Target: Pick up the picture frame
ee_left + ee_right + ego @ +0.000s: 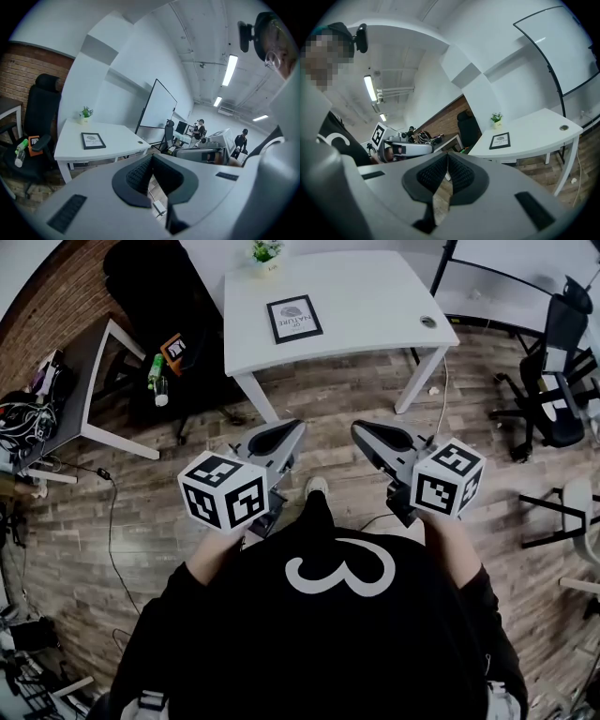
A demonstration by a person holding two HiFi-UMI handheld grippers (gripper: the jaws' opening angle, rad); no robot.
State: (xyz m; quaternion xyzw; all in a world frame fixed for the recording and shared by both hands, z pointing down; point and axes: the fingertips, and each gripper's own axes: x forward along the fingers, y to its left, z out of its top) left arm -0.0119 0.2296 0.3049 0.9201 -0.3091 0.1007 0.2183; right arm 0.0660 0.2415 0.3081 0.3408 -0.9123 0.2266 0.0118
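— Where is the picture frame (294,319) found?
— It is seen lying flat on the white desk (375,306) at the far side, near the small potted plant (265,253), well apart from both grippers.
— How are the jaws held?
— The left gripper (292,429) and the right gripper (361,430) are held side by side above the wooden floor (187,512), each with its jaws pressed together on nothing.

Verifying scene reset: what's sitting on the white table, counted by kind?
Frame: 1
Potted plant: 1
Total: 2
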